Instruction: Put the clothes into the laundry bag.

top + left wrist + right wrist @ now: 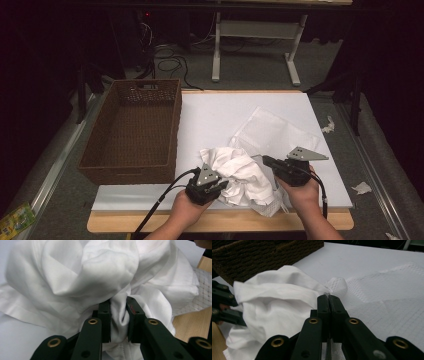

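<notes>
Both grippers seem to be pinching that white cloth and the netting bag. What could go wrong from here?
The left gripper pinches only a small fold of the white cloth, so the bundle could slip out when lifted. The right gripper nips just the edge of the mesh bag, which might tear or pull free. The cloth also hangs at the table's near edge and could slide off.
</notes>
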The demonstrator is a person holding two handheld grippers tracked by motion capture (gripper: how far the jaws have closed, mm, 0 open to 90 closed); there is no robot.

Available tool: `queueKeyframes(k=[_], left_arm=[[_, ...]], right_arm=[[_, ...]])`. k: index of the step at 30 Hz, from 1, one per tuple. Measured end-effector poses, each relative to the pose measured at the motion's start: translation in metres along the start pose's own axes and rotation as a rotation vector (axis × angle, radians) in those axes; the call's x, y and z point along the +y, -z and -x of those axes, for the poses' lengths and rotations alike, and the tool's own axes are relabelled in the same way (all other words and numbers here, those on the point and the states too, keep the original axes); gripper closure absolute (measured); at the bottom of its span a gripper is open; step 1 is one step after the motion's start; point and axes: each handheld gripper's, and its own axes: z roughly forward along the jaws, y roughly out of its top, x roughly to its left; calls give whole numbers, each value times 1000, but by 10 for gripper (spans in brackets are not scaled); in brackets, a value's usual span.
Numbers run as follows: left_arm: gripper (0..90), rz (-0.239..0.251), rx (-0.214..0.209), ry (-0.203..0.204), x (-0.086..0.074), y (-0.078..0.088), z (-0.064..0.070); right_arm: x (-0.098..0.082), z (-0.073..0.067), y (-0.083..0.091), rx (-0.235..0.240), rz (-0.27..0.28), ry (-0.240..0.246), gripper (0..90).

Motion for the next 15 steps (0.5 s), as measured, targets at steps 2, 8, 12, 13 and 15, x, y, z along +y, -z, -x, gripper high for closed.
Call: queueKeyframes(k=[2,8,12,13,15], left_arm=[[766,3,-27,23,-2,-8,3],[729,51,-67,29,1,-9,4],[580,100,-62,23,11,5,3],[554,108,-58,13,12,9,3],[552,116,-52,-1,15,16,5]], right_arm=[[1,-2,1,-2,1,2,888],[2,-2,3,-4,13,8,888],[2,0,1,-1,10,9,888],[2,0,1,0,10,8,888],[2,0,2,-3,10,7,887]])
